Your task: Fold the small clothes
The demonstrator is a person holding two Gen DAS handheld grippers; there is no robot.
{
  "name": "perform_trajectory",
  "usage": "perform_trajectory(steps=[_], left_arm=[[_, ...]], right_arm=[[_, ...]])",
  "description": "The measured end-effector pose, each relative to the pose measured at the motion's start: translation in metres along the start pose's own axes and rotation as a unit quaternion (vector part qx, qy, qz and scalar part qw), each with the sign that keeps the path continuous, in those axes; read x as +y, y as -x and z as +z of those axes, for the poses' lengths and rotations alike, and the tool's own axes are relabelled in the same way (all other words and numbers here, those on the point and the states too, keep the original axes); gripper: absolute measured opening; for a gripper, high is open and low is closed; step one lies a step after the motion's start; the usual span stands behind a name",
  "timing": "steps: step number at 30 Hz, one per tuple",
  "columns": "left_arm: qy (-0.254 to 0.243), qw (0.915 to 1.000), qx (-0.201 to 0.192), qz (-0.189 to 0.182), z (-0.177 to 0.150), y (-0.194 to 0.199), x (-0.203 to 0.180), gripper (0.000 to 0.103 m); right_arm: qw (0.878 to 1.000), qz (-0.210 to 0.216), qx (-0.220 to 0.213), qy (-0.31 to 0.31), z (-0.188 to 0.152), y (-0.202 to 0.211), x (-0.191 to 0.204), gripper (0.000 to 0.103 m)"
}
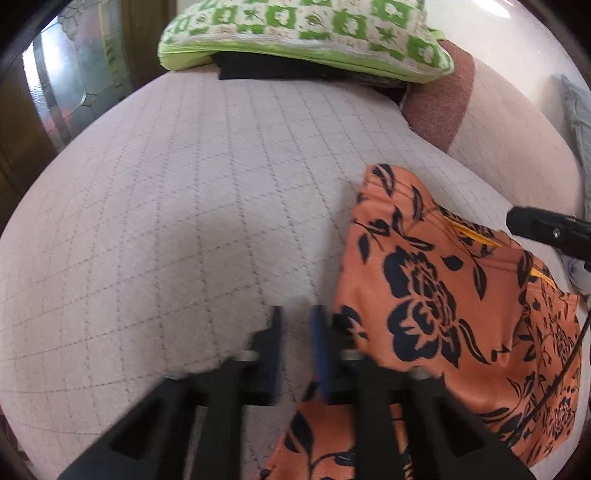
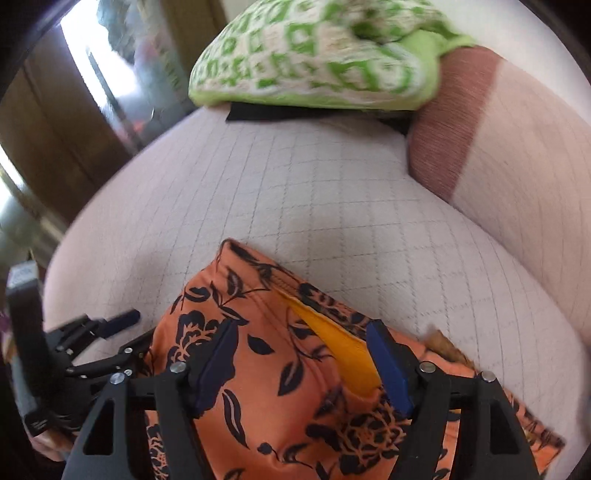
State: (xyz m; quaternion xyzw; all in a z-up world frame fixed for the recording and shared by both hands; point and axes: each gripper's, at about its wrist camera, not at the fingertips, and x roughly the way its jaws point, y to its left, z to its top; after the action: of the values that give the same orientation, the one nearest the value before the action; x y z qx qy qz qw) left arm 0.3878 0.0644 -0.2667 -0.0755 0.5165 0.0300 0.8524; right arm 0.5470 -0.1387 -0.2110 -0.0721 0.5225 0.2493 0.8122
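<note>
The orange flowered garment (image 1: 443, 295) lies on the quilted sofa seat (image 1: 184, 184), toward the seat's near edge and well apart from the green patterned cushion (image 1: 303, 33) at its far end; I judge it sits there because the open stretch of seat gives room for folding. The left gripper (image 1: 297, 325) is beside the garment's left edge with its jaws drawn nearly together; its own view shows only seat in the narrow gap, so it looks clenched on nothing. The right gripper (image 2: 303, 365) stands released, jaws spread wide above the cloth with nothing pressed between the pads, probably let go after laying a fold. The right wrist view alone shows the yellow lining (image 2: 347, 350) at the garment's opening and the left gripper's whole frame; the left view shows the garment's full spread.
</note>
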Motion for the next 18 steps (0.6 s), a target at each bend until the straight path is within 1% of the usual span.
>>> perform_trajectory(steps=[1,3,5,6,7,9,10,12,15,17,18], left_arm=[[-0.004,1.0000,-0.002,0.000,-0.001,0.000,-0.003,0.007],[-0.010,0.9999,-0.011,-0.002,-0.001,0.003,-0.007,0.004],[-0.010,0.9997,-0.022,-0.007,-0.001,0.007,-0.011,0.004],[-0.011,0.9995,-0.030,-0.006,0.000,0.010,-0.012,0.004],[-0.013,0.9993,-0.036,-0.005,0.001,0.011,-0.013,0.004],[-0.013,0.9990,-0.042,-0.003,0.002,0.014,-0.012,0.004],[-0.011,0.9990,-0.042,-0.002,0.002,0.014,-0.012,0.004],[-0.002,0.9990,-0.045,0.002,0.004,0.014,-0.007,0.004],[0.006,0.9986,-0.053,0.010,0.005,0.020,0.001,0.004],[0.009,0.9978,-0.060,0.027,0.004,0.022,0.004,0.004],[0.010,0.9974,-0.063,0.033,0.004,0.021,0.004,0.004]], right_arm=[[1.000,-0.001,-0.005,0.003,-0.001,0.001,-0.002,0.075],[1.000,-0.004,0.000,0.012,-0.002,-0.002,0.000,0.074],[0.999,-0.013,0.021,0.031,-0.002,-0.014,0.005,0.070],[0.998,-0.024,0.036,0.047,-0.003,-0.023,0.009,0.053],[0.995,-0.045,0.064,0.067,-0.005,-0.035,0.015,0.024],[0.988,-0.076,0.096,0.099,-0.011,-0.050,0.025,0.010],[0.985,-0.082,0.101,0.112,-0.013,-0.052,0.029,0.005],[0.983,-0.102,0.088,0.128,-0.009,-0.048,0.037,0.003],[0.984,-0.129,0.030,0.118,0.011,-0.027,0.038,0.003],[0.987,-0.126,0.010,0.099,0.025,-0.021,0.035,0.003],[0.986,-0.133,0.005,0.096,0.029,-0.022,0.035,0.002]])
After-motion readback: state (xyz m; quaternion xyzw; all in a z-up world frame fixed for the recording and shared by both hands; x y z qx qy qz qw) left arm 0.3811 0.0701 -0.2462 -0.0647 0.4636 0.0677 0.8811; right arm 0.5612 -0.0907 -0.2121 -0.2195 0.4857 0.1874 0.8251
